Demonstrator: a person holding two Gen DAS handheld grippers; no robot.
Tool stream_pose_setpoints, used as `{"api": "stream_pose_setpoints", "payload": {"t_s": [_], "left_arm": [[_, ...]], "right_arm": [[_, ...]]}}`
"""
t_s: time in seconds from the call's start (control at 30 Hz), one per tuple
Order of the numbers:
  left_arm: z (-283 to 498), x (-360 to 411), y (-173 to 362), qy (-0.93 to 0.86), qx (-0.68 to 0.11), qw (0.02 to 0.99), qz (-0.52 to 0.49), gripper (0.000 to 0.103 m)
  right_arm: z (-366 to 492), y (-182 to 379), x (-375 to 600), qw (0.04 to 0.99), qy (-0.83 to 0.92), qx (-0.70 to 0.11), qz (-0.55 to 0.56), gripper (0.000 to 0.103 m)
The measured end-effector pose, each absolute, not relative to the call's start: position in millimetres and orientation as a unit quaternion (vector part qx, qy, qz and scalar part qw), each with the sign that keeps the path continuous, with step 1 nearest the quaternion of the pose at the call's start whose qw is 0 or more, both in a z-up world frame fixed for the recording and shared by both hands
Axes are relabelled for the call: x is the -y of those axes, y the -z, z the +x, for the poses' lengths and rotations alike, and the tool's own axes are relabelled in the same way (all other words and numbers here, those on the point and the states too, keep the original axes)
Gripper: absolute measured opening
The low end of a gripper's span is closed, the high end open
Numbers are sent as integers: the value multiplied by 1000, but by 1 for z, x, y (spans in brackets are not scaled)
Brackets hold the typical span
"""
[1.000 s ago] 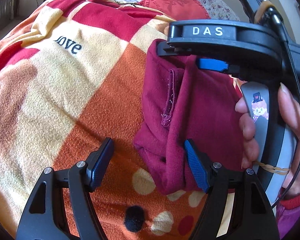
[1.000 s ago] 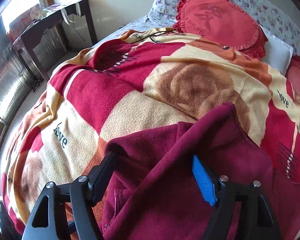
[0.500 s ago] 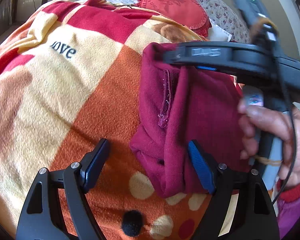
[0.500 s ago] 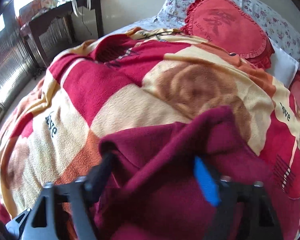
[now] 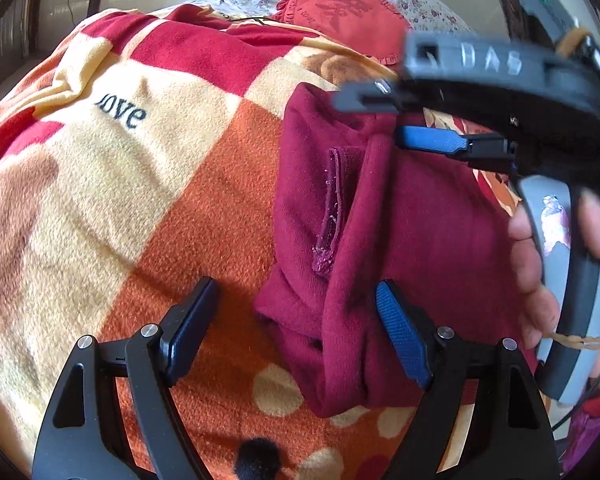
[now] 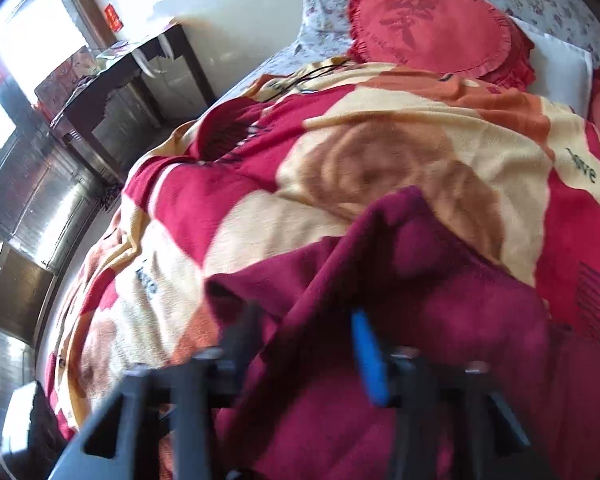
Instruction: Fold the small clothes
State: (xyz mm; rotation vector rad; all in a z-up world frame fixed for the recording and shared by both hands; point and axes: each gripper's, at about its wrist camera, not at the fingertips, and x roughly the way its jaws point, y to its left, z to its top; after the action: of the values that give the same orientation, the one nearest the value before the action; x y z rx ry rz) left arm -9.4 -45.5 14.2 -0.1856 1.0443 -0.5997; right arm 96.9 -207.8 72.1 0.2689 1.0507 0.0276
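On the blanket (image 5: 112, 184), right of the word "love", the garment (image 5: 412, 224) lies partly bunched, its far right edge raised in a ridge. The left gripper (image 5: 296, 328) sits at the near end with fingers wide, the right finger touching the cloth and nothing pinched; the right gripper (image 5: 400, 120) reaches in from the right with the fold between its fingers, though blur keeps me from telling whether they pinch it. If that hold is loose, I judge the ridge could slide out mid-fold and collapse crooked, and the plush blanket may drag the lower layer askew.
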Motion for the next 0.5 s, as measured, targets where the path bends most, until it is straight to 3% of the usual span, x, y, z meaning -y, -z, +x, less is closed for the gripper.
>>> {"api": "stream_pose_setpoints", "payload": {"t_s": [0.03,0.2,0.37,0.5], "left_arm": [[-12,44,-14,283,-489,820,-89,82],[-21,35,-12,293,-479,821,-101,82],[-23,30,-10,295,-478,820,-109,82],[-20,32,-13,294,-484,818,-99,82]], "right_arm": [[98,-74,200,856,-16,-502,119,73],[113,-64,155,847,33,-531,-5,77],[124,-42,140,836,79,-540,-65,92],[120,-33,137,838,82,-529,-108,87]]}}
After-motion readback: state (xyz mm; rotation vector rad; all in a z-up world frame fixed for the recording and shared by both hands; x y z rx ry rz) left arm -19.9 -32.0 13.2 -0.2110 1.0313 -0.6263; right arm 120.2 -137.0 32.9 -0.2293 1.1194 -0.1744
